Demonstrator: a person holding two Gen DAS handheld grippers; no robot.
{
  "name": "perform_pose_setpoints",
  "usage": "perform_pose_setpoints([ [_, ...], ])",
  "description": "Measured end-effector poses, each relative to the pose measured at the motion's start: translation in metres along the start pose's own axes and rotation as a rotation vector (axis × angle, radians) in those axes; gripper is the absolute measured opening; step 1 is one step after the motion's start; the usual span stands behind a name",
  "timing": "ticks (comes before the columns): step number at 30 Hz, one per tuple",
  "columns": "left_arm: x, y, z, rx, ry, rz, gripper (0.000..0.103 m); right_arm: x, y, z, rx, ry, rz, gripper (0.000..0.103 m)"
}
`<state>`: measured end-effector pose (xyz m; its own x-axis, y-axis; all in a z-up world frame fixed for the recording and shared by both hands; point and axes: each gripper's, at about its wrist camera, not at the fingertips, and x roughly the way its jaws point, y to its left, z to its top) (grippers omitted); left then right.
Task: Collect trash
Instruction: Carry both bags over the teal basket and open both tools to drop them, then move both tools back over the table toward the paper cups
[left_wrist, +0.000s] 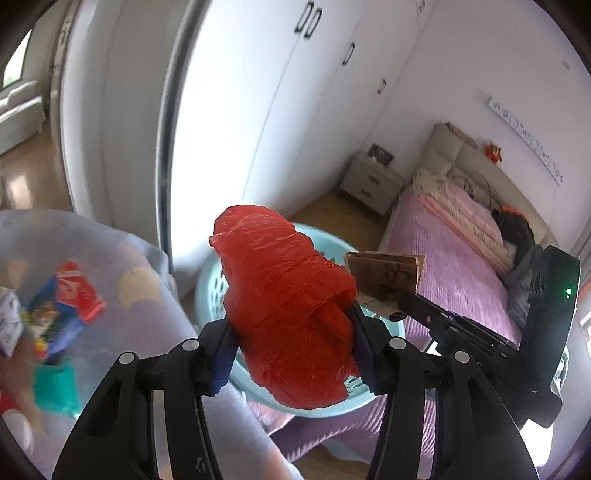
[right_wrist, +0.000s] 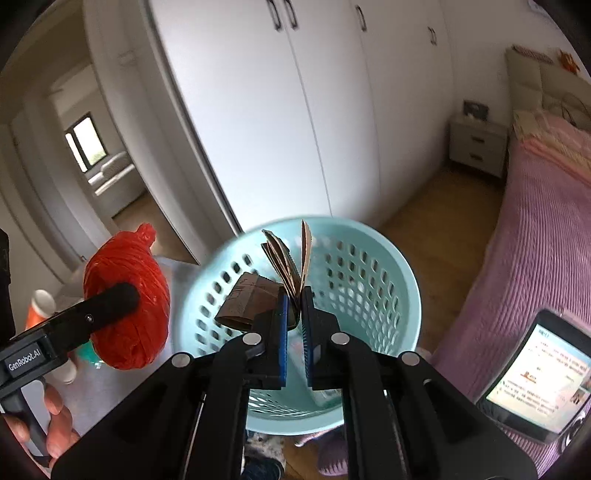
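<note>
My left gripper (left_wrist: 291, 332) is shut on a crumpled red plastic bag (left_wrist: 288, 302) and holds it above the near rim of a light blue perforated basket (left_wrist: 210, 284). The bag also shows in the right wrist view (right_wrist: 125, 302), left of the basket (right_wrist: 388, 295). My right gripper (right_wrist: 293, 306) is shut on folded brown cardboard (right_wrist: 284, 269) and holds it over the basket's opening. The cardboard shows in the left wrist view (left_wrist: 384, 277), with the right gripper (left_wrist: 410, 299) behind it.
A grey patterned blanket (left_wrist: 140, 306) at the left carries wrappers (left_wrist: 74, 291) and other loose items. A bed with a pink cover (left_wrist: 454, 251) lies to the right. White wardrobe doors (right_wrist: 277, 129) stand behind the basket. A lit phone (right_wrist: 535, 373) is mounted at the right.
</note>
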<state>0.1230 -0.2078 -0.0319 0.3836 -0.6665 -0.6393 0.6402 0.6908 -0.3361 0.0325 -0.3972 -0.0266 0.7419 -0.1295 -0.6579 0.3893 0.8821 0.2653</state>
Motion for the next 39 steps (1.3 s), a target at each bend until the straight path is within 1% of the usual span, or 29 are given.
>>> perform_pose_setpoints([
  [1, 0.008, 0.000, 0.000, 0.007, 0.013, 0.006, 0.053, 0.005, -0.002, 0.001, 0.007, 0.009, -0.004, 0.005],
  [4, 0.015, 0.000, -0.001, 0.018, 0.027, 0.000, 0.060, 0.016, -0.006, -0.002, 0.024, 0.029, -0.016, 0.006],
  [6, 0.017, 0.001, 0.001, 0.017, 0.027, -0.009, 0.070, 0.023, -0.009, -0.003, 0.033, 0.040, -0.021, 0.008],
  [8, 0.017, 0.000, 0.003, 0.018, 0.019, -0.013, 0.071, 0.027, -0.011, -0.002, 0.048, 0.052, -0.016, 0.016],
  [9, 0.017, -0.001, 0.004, 0.020, 0.018, -0.018, 0.072, 0.029, -0.010, -0.003, 0.055, 0.055, -0.012, 0.019],
  [11, 0.013, -0.002, 0.004, 0.026, 0.011, -0.023, 0.075, 0.031, -0.010, -0.003, 0.058, 0.052, -0.020, 0.034],
  [13, 0.008, -0.002, 0.003, 0.032, 0.002, -0.021, 0.077, 0.029, -0.010, -0.005, 0.057, 0.045, -0.022, 0.042],
  [18, -0.010, -0.002, 0.001, 0.029, -0.023, -0.022, 0.077, 0.022, -0.009, -0.006, 0.052, 0.036, -0.006, 0.042],
  [22, -0.034, 0.006, -0.001, 0.015, -0.073, -0.002, 0.077, 0.013, 0.000, -0.006, 0.036, 0.025, 0.014, 0.042],
  [27, -0.074, 0.027, -0.004, -0.043, -0.139, 0.018, 0.077, 0.002, 0.031, -0.004, -0.016, 0.012, 0.065, 0.042],
  [30, -0.103, 0.047, -0.008, -0.086, -0.188, 0.054, 0.077, -0.004, 0.056, -0.004, -0.058, 0.006, 0.100, 0.042],
  [33, -0.137, 0.071, -0.015, -0.136, -0.241, 0.098, 0.077, -0.011, 0.083, -0.007, -0.103, -0.005, 0.156, 0.049],
  [36, -0.175, 0.099, -0.025, -0.180, -0.296, 0.179, 0.077, -0.017, 0.115, -0.013, -0.164, -0.013, 0.218, 0.050],
  [37, -0.184, 0.105, -0.028, -0.190, -0.304, 0.199, 0.077, -0.018, 0.125, -0.016, -0.186, -0.016, 0.233, 0.050],
  [39, -0.205, 0.127, -0.037, -0.228, -0.325, 0.263, 0.077, -0.018, 0.150, -0.023, -0.239, -0.014, 0.271, 0.051],
])
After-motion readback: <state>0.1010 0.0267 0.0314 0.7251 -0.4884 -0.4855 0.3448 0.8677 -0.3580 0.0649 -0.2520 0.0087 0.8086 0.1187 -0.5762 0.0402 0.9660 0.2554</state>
